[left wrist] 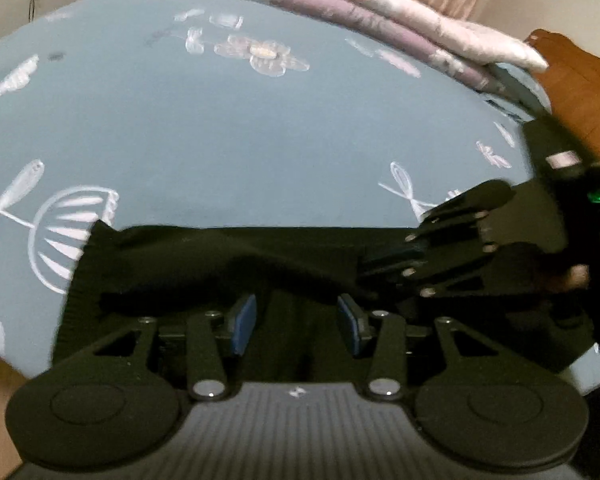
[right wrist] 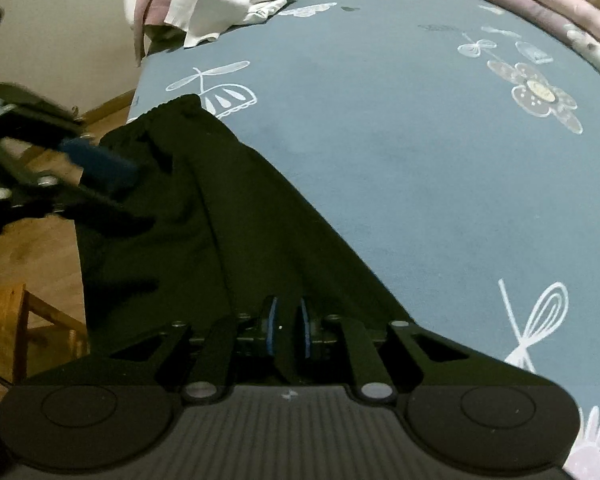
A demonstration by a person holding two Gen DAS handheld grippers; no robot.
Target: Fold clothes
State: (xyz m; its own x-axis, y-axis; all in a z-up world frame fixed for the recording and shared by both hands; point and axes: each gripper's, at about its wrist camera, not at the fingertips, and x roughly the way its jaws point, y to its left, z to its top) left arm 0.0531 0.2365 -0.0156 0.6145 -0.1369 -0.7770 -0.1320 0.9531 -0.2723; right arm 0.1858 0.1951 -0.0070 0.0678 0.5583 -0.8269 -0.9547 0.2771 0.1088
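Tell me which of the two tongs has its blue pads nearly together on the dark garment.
The right tongs: their pads pinch a fold of the black garment. The left tongs stand clearly wider apart.

Two grippers are showing: the left gripper (left wrist: 296, 322) at the lower centre of its own view, the right gripper (right wrist: 288, 330) at the lower centre of its view. Each is carrying two blue pads (left wrist: 242, 330), four in all. One black garment (right wrist: 204, 216) is lying at the centre left of the right view. One blue sheet (left wrist: 260, 132) is filling the middle of both views. One flower print (right wrist: 544, 96) is showing at the upper right of the right view. One heap of pale clothes (right wrist: 212, 4) is sitting at the upper left there; its pieces are not countable. One folded quilt (left wrist: 360, 4) is lying along the top of the left view.
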